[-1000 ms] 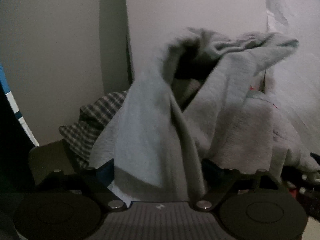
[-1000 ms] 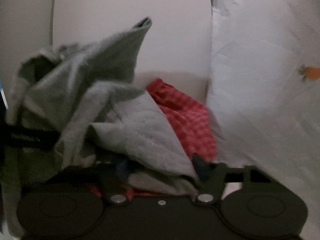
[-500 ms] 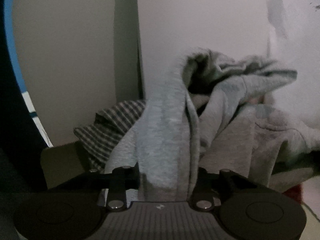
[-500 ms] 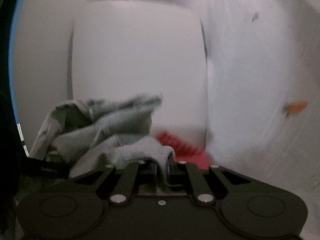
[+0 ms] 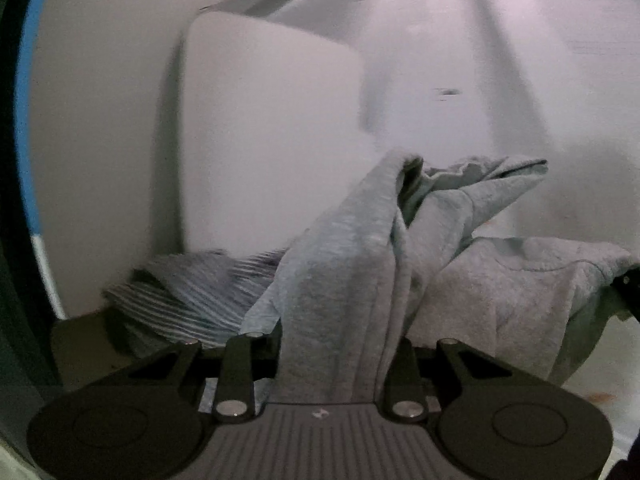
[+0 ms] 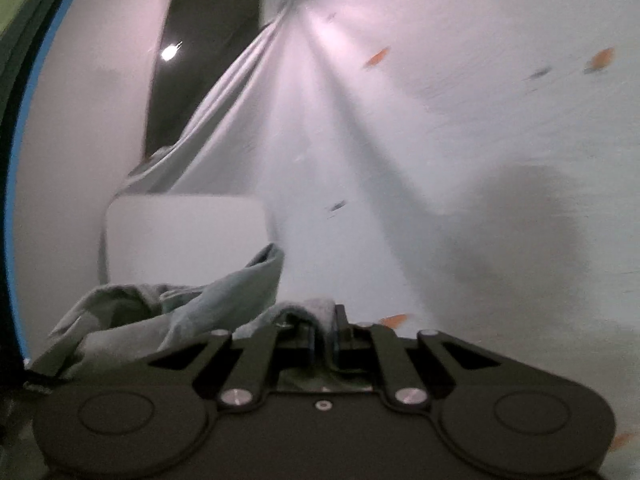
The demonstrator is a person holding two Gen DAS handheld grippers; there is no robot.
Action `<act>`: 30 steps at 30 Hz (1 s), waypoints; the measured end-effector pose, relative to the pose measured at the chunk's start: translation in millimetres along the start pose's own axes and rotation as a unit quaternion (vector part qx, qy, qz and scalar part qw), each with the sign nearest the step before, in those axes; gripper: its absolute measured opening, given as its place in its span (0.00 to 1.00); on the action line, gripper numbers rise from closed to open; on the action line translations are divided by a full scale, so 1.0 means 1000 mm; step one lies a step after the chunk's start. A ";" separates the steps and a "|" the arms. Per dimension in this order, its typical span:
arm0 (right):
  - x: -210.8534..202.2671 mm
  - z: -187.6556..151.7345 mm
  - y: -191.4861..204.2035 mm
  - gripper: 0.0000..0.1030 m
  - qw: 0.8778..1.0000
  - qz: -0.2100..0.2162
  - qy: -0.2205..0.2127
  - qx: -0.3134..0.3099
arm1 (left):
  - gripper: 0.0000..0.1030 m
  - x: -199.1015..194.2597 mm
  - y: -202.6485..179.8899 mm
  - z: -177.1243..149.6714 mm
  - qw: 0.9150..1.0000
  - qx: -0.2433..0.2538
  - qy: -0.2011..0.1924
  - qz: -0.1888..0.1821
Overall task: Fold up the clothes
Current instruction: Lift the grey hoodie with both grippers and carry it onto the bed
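A grey sweatshirt-like garment [image 5: 360,264] hangs bunched between both grippers. My left gripper [image 5: 332,344] is shut on a thick fold of it; the cloth covers the fingertips and runs up and to the right. In the right wrist view the same garment [image 6: 192,308] trails off to the left. My right gripper [image 6: 320,332] is shut on a grey edge of it, which folds over the closed fingers.
A striped blue-grey garment [image 5: 192,288] lies behind the left gripper at lower left. A white cushion or panel [image 5: 272,128] stands behind. A pale draped sheet with small orange marks [image 6: 440,140] fills the right. A dark opening [image 6: 200,60] shows at upper left.
Both grippers closed on the grey garment and lifted, tilting upward. The red checked cloth has dropped out of the right wrist view. The garment is stretched more between the two grippers.
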State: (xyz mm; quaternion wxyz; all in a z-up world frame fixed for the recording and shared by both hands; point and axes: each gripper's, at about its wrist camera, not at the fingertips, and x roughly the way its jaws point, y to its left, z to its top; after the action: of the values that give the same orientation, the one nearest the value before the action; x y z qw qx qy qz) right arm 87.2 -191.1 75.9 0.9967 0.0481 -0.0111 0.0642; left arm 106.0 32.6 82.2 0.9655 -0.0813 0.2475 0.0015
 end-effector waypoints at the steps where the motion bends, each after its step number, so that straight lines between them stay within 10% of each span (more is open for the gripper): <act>1: -0.016 0.004 -0.011 0.08 1.000 -0.015 -0.005 0.002 | 0.29 -0.008 -0.011 -0.008 1.000 0.007 0.005 -0.018; 11: -0.184 0.004 -0.122 0.08 0.983 -0.180 0.033 -0.010 | 0.29 -0.067 -0.138 -0.117 0.972 0.054 0.137 -0.184; 21: -0.322 -0.041 -0.254 0.12 0.931 -0.329 0.157 0.028 | 0.43 -0.109 -0.253 -0.256 0.897 0.117 0.320 -0.281; 27: -0.388 -0.127 -0.311 0.37 0.870 -0.387 0.270 0.146 | 0.42 -0.118 -0.260 -0.298 0.902 0.178 0.321 -0.226; 30: -0.414 -0.146 -0.310 0.41 0.861 -0.379 0.275 0.196 | 0.45 -0.120 -0.259 -0.306 0.903 0.183 0.329 -0.208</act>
State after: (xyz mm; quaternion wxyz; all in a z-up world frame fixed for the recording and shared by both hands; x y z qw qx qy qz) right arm -281.4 -535.7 -110.5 0.8764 0.2236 0.2956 -0.3074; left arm -134.2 -266.6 -84.7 0.8055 0.0516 0.5244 -0.2713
